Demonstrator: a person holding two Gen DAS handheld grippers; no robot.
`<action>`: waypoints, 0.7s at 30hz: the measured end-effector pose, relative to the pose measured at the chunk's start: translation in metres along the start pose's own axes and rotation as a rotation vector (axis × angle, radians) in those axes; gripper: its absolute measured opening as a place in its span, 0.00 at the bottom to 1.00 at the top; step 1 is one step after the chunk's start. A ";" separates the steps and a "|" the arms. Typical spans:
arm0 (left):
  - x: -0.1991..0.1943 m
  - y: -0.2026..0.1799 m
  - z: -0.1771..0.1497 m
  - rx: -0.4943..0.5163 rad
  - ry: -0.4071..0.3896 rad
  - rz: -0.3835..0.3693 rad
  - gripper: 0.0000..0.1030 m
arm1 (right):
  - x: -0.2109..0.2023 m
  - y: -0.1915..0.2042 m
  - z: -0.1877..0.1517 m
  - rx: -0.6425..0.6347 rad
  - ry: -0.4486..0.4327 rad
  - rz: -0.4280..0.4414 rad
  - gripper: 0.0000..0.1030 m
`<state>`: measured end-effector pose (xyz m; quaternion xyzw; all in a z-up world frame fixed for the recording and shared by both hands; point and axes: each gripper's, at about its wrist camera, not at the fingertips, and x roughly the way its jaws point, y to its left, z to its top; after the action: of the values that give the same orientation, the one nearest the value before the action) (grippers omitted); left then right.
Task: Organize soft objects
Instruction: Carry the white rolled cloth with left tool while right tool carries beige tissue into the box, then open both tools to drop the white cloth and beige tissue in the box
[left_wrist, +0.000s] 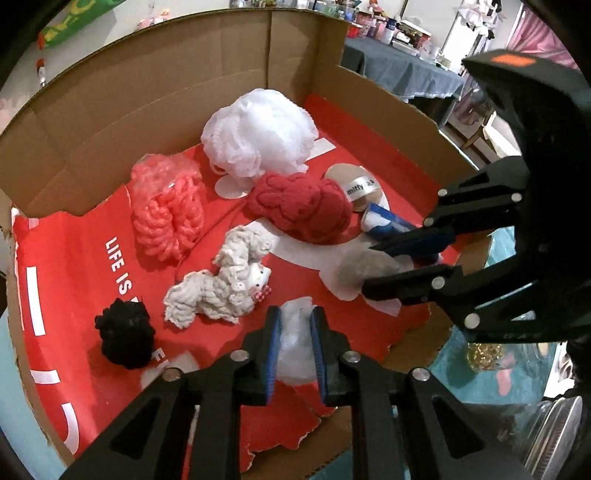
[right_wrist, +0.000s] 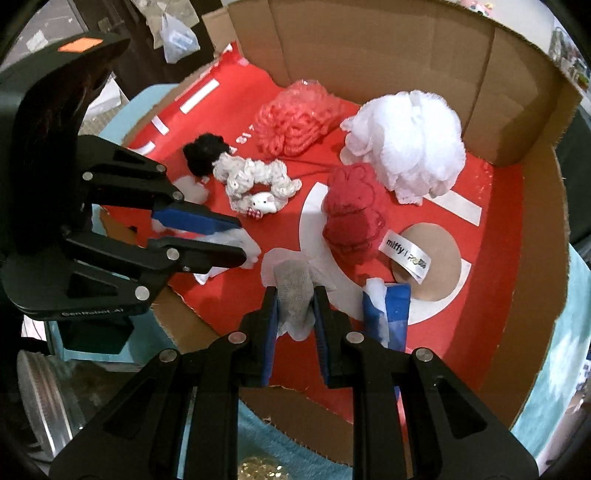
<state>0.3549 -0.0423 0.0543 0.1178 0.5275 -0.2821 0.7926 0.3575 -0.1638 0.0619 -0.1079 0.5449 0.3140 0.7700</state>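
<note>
The left gripper (left_wrist: 293, 349) is pinching a small white tuft of stuffing (left_wrist: 295, 332) between its blue pads, its jaws pressed nearly together on the fluff. The right gripper (right_wrist: 294, 321) is likewise clamping a grey, felt-like soft pad (right_wrist: 293, 291), with the pad's long axis running along the fingers and away from the camera. Both grippers are angling steeply down over the near edge of the open cardboard box (left_wrist: 147, 92), whose floor is covered with a red printed sheet (left_wrist: 74, 280).

The two held pieces are hanging just above the near edge of that sheet, side by side, with the right gripper's grey pad lying toward the box's right side and the left gripper's white tuft toward the middle of the near edge. Deeper in the box are lying a large white mesh bath pouf (left_wrist: 258, 129) near the back wall, a pink chunky yarn bundle (left_wrist: 166, 206) to its left, a red knitted ball (left_wrist: 299, 206) at the centre, a cream crocheted scrunchie with a small animal charm (left_wrist: 225, 284) and a black fuzzy pompom (left_wrist: 125, 338) toward the near left corner.

In my judgement the coming move is a release onto the sheet: each piece is sitting straight ahead of and below its own jaws, so each hand is already nearest its own load, and bare red sheet is showing directly beneath both.
</note>
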 end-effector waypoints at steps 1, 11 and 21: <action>0.001 0.001 0.000 -0.002 0.009 0.005 0.18 | 0.002 0.000 0.000 0.001 0.008 -0.002 0.17; 0.003 0.003 0.003 -0.018 0.022 0.012 0.26 | 0.014 0.004 0.004 -0.009 0.035 -0.031 0.18; -0.017 0.014 -0.003 -0.091 -0.028 0.025 0.50 | 0.011 0.007 -0.002 -0.006 0.030 -0.055 0.25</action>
<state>0.3555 -0.0236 0.0665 0.0842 0.5273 -0.2494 0.8079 0.3545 -0.1552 0.0527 -0.1298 0.5523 0.2927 0.7697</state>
